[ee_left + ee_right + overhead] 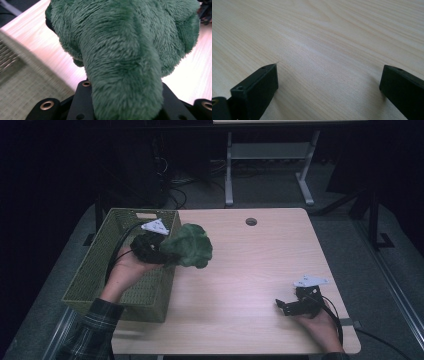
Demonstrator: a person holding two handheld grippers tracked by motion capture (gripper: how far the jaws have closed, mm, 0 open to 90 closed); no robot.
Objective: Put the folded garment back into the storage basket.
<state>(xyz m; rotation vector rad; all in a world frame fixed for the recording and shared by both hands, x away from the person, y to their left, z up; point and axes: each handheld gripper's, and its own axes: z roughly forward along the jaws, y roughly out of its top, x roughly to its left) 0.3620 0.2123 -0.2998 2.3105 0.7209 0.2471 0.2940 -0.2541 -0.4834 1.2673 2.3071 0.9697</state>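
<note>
My left tongs (162,251) pinch the green plush toy (189,245), aloft at the basket's (95,265) right rim. Carry step; next, lower inside and release. Right tongs (281,305) spread, idle on counter (240,280).

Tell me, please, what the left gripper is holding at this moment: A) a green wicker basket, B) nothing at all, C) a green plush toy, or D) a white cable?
C: in the high view the left gripper is clamped on the green plush toy, lifted beside the basket; the left gripper view shows its fur between the jaws.
</note>
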